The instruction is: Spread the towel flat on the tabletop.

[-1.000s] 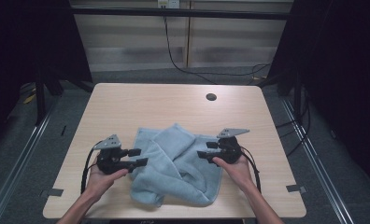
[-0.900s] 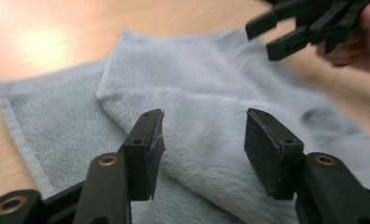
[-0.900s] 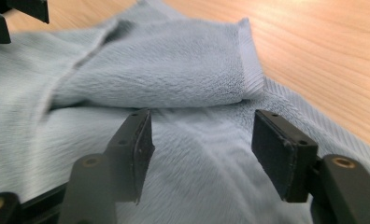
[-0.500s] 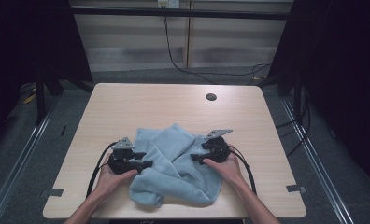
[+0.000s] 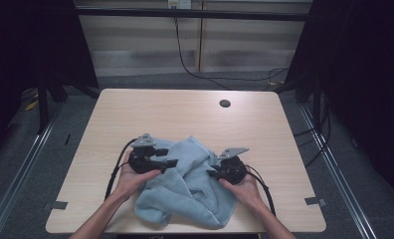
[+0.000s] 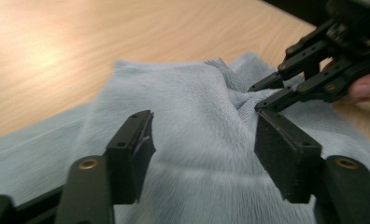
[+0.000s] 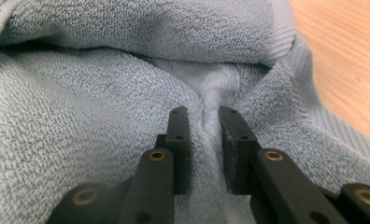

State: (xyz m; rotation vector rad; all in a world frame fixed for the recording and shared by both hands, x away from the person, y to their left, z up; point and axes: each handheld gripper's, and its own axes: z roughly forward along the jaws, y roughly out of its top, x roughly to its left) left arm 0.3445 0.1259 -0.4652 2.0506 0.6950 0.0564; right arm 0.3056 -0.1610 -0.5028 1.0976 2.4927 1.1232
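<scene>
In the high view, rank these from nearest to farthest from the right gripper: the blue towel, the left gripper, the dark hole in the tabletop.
1. Blue towel: pinched between the right gripper's jaws, which have just been closing.
2. Left gripper: across the towel, to the left, jaws open over the cloth.
3. Dark hole: near the table's far edge.

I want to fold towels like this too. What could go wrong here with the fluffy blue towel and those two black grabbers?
The right gripper, whose jaws have just been closing, pinches only a thin ridge of the crumpled light-blue terry towel; that fold might slip out when pulled.

The left gripper, jaws just opened wide, hovers over the cloth gripping nothing, so one side could drag.

Both grippers are close together and might bump.
</scene>
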